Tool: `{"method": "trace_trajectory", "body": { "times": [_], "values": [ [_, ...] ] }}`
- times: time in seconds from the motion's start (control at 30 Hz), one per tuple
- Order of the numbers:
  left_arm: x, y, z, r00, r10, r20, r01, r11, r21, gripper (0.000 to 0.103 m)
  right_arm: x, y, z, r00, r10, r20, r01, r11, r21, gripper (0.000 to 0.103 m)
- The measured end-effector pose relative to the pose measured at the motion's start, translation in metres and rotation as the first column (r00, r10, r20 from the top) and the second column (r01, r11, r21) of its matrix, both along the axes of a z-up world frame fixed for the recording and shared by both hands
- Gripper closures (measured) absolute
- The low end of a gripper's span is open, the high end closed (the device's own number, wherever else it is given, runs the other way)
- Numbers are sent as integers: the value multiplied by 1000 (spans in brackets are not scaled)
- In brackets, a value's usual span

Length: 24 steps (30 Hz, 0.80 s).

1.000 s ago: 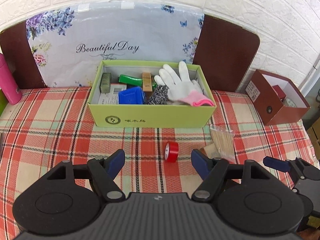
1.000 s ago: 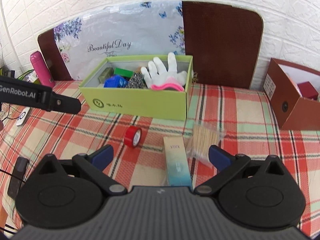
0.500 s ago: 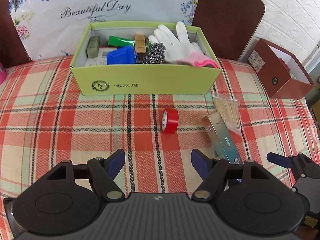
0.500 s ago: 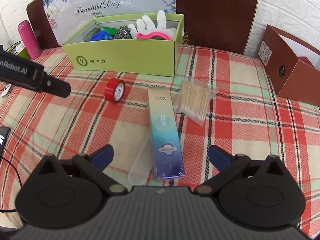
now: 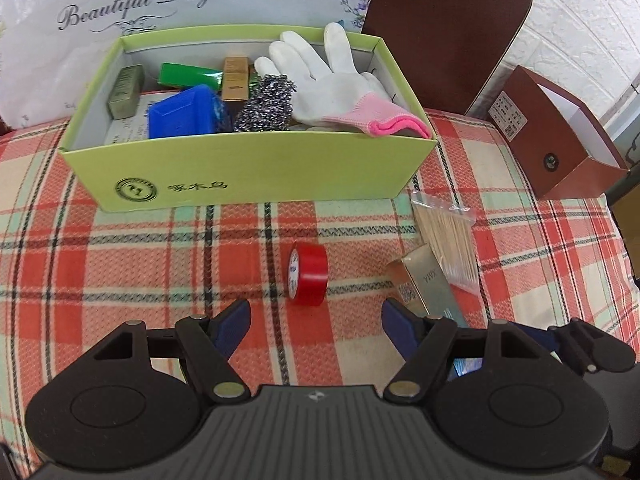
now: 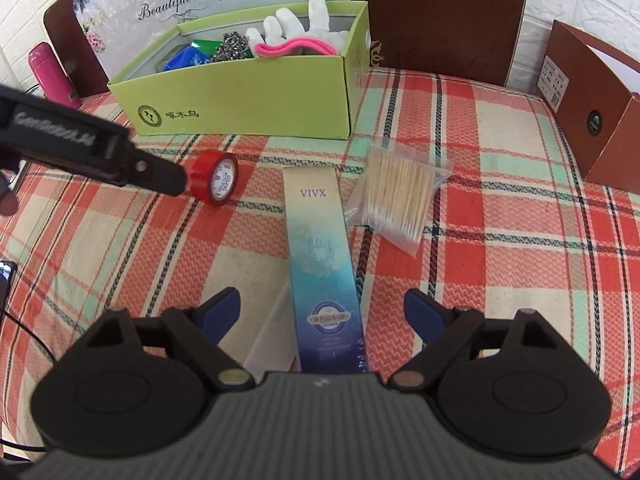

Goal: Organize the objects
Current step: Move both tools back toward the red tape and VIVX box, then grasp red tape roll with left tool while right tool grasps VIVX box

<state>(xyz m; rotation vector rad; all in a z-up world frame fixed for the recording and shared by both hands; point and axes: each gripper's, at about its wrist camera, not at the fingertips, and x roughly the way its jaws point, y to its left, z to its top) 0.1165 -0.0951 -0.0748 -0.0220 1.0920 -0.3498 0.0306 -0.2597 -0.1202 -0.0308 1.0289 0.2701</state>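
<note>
Right gripper (image 6: 322,312) astride VIVX box (image 6: 322,264); glove's fingers (image 5: 320,64) left-view only.

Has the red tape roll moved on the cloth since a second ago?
No. The red tape roll sits by the same dark stripe before the green box.

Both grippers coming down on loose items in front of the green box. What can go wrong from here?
1. The red tape roll stands on edge ahead of the left gripper; a nudge may roll it away.
2. The right gripper, jaws closing, straddles the long blue-and-gold VIVX carton near its end; lifted there, it may tip.
3. The clear bag of wooden sticks lies beside the carton and may get dragged along.
</note>
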Motion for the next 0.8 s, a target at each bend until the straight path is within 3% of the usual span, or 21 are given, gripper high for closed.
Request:
{"method": "trace_trajectory", "body": {
  "times": [0.1,0.2,0.27,0.4,0.6,0.8],
  "values": [
    [12,-4,-7,1000,8,-4,-8,1000,5,28,6,-4,-4,1000,7,-13,-7,1000,15,15],
    [23,-7,-14,1000,9,-10,-9,1000,-3,37,10,-8,-9,999,-10,-35,12,999,34,19],
    [28,-8,-18,1000,-8,-11,8,1000,-2,59,13,-11,-12,998,-21,-58,24,998,51,27],
    [33,3,-25,999,-18,-46,17,999,-34,83,16,-13,-18,994,-6,-113,17,995,99,62],
    [27,21,-28,998,12,-69,-15,999,-39,84,10,1,-12,987,98,-130,-82,989,123,65],
    [31,20,-27,997,36,-62,-37,999,-27,84,15,16,-14,986,102,-134,-89,991,103,61]
  ]
}}
